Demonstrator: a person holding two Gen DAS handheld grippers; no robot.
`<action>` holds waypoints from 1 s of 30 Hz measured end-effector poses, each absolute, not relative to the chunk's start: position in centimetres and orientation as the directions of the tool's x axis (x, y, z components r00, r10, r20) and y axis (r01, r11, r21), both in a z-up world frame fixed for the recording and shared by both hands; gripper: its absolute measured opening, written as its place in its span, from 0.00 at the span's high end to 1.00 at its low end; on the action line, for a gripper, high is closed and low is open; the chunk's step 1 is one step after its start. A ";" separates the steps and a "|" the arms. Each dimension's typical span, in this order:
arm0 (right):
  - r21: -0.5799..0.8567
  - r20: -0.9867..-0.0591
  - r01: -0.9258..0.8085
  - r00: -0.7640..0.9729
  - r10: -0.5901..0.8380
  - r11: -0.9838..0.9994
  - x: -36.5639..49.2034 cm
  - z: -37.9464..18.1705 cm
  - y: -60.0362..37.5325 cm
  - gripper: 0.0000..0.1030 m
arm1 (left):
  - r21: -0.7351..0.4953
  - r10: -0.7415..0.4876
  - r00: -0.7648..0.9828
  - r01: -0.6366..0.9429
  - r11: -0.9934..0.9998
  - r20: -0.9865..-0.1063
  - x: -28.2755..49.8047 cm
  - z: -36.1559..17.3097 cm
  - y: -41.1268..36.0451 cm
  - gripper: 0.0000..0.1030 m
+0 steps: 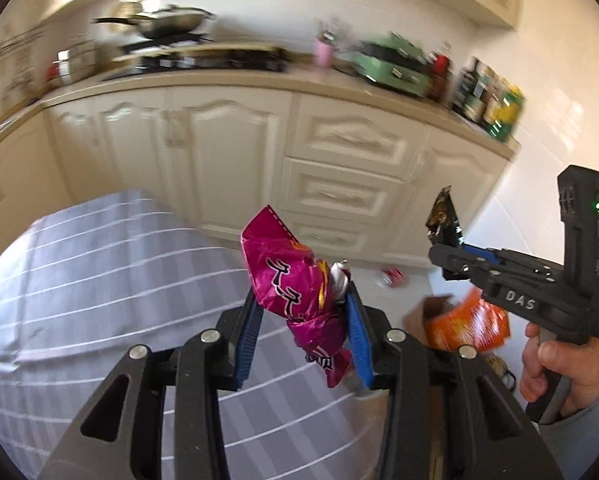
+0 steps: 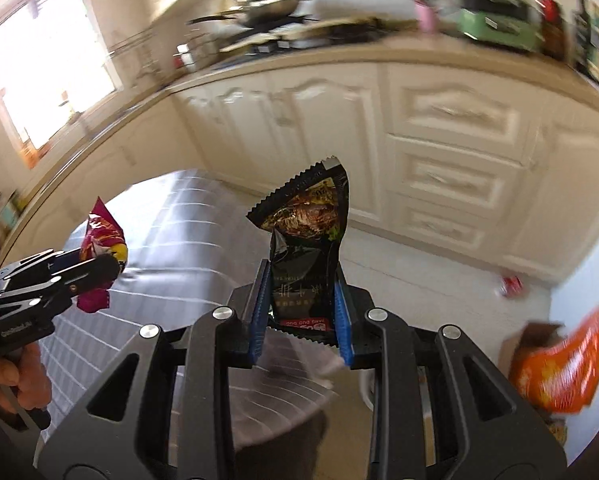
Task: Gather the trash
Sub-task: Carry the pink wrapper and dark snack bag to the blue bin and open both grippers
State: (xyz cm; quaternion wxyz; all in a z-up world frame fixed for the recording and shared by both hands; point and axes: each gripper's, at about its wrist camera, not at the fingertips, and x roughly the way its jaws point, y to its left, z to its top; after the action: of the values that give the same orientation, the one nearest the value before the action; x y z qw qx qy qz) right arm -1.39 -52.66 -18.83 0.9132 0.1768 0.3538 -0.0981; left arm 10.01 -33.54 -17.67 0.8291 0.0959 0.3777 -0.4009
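My left gripper (image 1: 305,316) clamps a pink wrapper (image 1: 295,292); my right gripper (image 2: 301,312) grips a black packet (image 2: 305,240). An orange bag (image 2: 559,368) sits at four o'clock.

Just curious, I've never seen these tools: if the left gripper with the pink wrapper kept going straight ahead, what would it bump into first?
Probably the cream drawer fronts under the counter. The left gripper, shut on the pink wrapper, points there; depth is unclear.

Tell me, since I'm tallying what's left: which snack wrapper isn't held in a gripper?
The orange wrapper, sticking out of the brown box. The pink wrapper is clamped in the left gripper, the black wrapper in the right gripper.
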 end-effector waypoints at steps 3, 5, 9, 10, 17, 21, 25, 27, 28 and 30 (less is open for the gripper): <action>0.272 -0.725 0.389 0.684 -0.078 0.880 -3.4 -21.7 -55.9 0.72 | -0.158 -0.597 0.314 0.780 0.605 -0.738 9.0 -19.5 -38.2 0.62; 0.279 -0.746 0.428 0.660 -0.087 0.860 -4.3 -23.4 -57.2 0.72 | -0.160 -0.590 0.260 0.810 0.564 -0.765 7.9 -21.1 -41.4 0.62; 0.298 -0.787 0.490 0.611 -0.080 0.819 -5.2 -26.7 -59.7 0.72 | -0.155 -0.555 0.189 0.844 0.514 -0.810 6.4 -24.2 -45.8 0.62; 0.303 -0.798 0.504 0.598 -0.074 0.809 -5.4 -27.7 -60.3 0.72 | -0.155 -0.538 0.169 0.849 0.505 -0.826 6.1 -25.3 -47.2 0.62; 0.338 -0.840 0.566 0.542 -0.030 0.752 -5.7 -32.7 -63.6 0.72 | -0.153 -0.444 0.090 0.863 0.481 -0.891 5.9 -30.6 -52.1 0.62; 0.361 -0.849 0.580 0.529 -0.001 0.730 -5.1 -34.5 -64.5 0.72 | -0.188 -0.410 0.035 0.852 0.489 -0.912 6.7 -32.9 -54.3 0.62; 0.369 -0.867 0.614 0.498 0.020 0.698 -4.7 -36.6 -65.4 0.55 | -0.198 -0.343 -0.025 0.855 0.479 -0.939 7.6 -35.1 -56.0 0.37; 0.350 -0.875 0.652 0.484 -0.013 0.672 -5.1 -37.1 -65.9 0.19 | -0.178 -0.345 0.014 0.836 0.518 -0.939 8.4 -35.1 -55.9 0.21; 0.354 -0.874 0.661 0.485 -0.018 0.662 -5.4 -37.3 -66.2 0.18 | -0.184 -0.357 0.020 0.830 0.527 -0.934 8.5 -34.8 -55.7 0.18; 0.355 -0.873 0.682 0.487 -0.034 0.640 -6.1 -37.3 -66.5 0.11 | -0.186 -0.366 0.031 0.820 0.541 -0.930 8.9 -34.3 -55.2 0.16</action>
State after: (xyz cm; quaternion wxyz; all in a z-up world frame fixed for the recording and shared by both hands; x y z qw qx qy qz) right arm -6.09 -66.49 -37.34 0.7844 0.3578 0.4524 -0.2281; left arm 8.93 -55.20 -34.31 0.6873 0.2077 0.5461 -0.4315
